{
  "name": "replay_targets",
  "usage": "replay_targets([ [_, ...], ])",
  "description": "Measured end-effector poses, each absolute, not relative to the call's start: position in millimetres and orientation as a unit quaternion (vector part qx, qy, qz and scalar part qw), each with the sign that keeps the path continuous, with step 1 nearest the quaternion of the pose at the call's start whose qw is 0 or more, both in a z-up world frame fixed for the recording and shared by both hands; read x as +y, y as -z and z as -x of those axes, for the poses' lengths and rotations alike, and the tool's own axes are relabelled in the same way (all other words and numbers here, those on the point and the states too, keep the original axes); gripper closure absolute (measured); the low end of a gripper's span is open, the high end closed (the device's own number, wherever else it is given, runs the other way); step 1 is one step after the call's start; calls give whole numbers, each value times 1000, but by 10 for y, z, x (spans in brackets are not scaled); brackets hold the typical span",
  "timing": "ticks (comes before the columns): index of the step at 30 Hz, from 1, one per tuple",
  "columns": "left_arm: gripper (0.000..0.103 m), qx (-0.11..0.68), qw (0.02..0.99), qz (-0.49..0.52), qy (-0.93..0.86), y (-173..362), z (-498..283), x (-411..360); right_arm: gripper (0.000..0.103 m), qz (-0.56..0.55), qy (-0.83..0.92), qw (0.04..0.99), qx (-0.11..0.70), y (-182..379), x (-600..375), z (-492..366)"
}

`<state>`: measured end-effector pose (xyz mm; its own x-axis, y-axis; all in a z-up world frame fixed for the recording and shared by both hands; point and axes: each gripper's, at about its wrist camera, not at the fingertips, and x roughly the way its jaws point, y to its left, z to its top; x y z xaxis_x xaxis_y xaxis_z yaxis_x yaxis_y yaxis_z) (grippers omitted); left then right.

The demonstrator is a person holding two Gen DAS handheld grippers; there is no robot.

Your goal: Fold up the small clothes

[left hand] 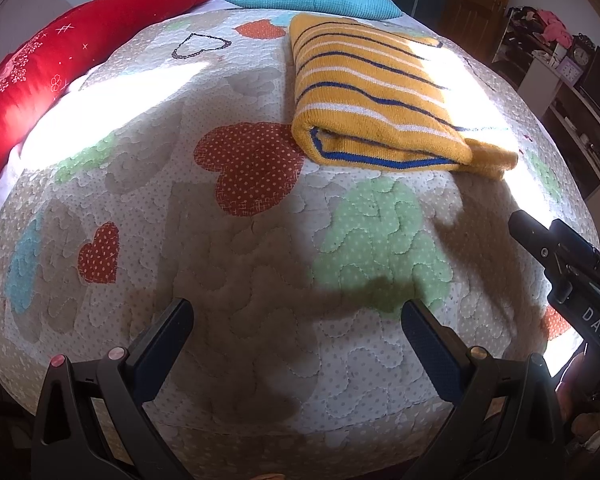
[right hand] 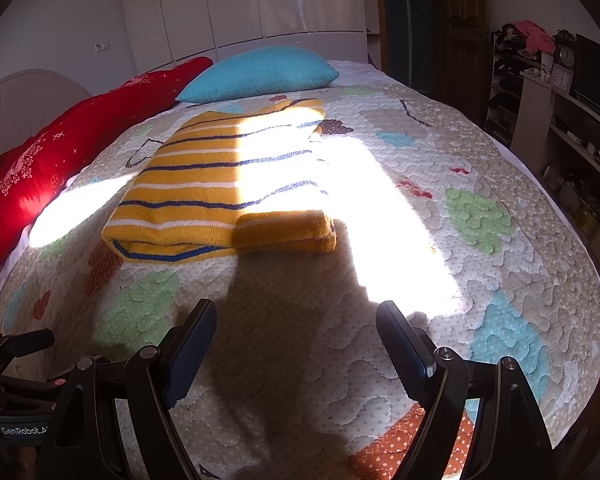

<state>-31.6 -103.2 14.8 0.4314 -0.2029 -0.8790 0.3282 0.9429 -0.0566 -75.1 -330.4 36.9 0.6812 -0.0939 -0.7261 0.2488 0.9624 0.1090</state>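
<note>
One folded striped sweater (left hand: 380, 96) is seen on the quilt (left hand: 260, 280) at twelve o'clock, with two pillows behind. Left gripper (left hand: 298, 322) and right gripper (right hand: 296, 322) are held wide, empty.

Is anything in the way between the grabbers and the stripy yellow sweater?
No. Only bare quilt lies between the open right gripper, the open left gripper and the folded sweater.
</note>
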Motion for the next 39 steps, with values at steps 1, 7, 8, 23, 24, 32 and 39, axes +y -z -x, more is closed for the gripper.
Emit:
replay_targets([
  [1, 0, 510, 844, -61, 157, -145, 317, -1031, 17, -100, 94, 911, 388, -366, -3307, 749],
  [7, 0, 513, 841, -59, 160, -125, 307, -1027, 17, -103, 94, 911, 388, -350, -3324, 745],
  [8, 0, 513, 841, -60, 160, -121, 305, -1026, 17, -103, 94, 911, 388, -350, -3326, 746],
  [23, 0, 514, 840, -56, 162, -96, 288, -1009, 17, -95, 88, 914, 385, -374, -3288, 734],
  [24, 0, 514, 840, -56, 162, -94, 275, -1004, 17, -92, 88, 915, 384, -386, -3281, 725],
  [32, 0, 514, 839, -47, 168, -112, 138, -998, 16, -79, 79, 918, 380, -466, -3238, 604],
  [39, 0, 503, 844, -43, 180, -226, -86, -1086, 16, -39, 86, 927, 362, -642, -3101, 447],
])
